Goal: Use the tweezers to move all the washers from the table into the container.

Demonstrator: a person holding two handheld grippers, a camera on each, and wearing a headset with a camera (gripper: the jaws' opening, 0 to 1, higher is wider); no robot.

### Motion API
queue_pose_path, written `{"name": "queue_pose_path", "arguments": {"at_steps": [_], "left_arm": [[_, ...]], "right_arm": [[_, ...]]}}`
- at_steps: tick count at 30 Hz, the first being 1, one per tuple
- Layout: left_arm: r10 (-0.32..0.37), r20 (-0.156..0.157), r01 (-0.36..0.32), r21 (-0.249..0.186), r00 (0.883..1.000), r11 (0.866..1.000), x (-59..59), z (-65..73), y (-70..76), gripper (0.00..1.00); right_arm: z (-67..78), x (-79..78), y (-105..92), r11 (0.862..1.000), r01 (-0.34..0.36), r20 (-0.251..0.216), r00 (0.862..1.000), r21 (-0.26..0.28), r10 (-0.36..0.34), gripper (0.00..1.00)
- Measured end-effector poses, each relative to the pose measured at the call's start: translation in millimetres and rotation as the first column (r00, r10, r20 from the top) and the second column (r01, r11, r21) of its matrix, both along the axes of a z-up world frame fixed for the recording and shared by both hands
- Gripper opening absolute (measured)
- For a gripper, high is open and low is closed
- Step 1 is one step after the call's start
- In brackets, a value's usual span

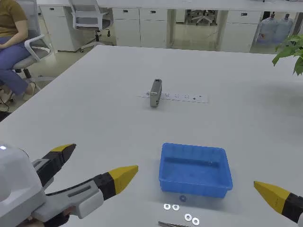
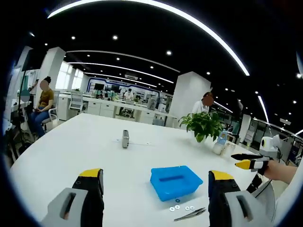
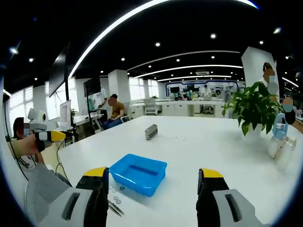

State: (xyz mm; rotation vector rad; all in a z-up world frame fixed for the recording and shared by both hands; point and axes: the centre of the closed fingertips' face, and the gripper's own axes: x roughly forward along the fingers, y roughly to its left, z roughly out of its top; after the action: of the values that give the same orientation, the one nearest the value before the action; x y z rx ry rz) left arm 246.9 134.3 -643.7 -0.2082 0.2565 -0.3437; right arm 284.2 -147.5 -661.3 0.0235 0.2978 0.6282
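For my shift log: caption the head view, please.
Left gripper open beside the blue container; washers and tweezers lie on the table near it.

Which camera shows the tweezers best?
The left gripper view: the tweezers lie whole, near the washers. The head view crops them at its bottom edge; the right gripper view shows them small, low down.

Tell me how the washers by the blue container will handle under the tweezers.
The washers look thin and lie flat on the smooth table, so they'll probably slide rather than lift when nudged. Small and shiny, they are likely light, stiff, and apt to slip from the tweezers.
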Motion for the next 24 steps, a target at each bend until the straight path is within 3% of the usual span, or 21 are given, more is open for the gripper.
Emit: {"name": "queue_pose_path", "arguments": {"at_steps": [24], "left_arm": [[-0.07, -0.019, 0.071, 0.014, 0.997, 0.997, 5.6, -3.3, -17.0, 0.93]], "right_arm": [[-1.4, -5.9, -16.8, 0.998, 0.058, -0.015, 0.998, -0.002, -0.058, 0.73]]}}
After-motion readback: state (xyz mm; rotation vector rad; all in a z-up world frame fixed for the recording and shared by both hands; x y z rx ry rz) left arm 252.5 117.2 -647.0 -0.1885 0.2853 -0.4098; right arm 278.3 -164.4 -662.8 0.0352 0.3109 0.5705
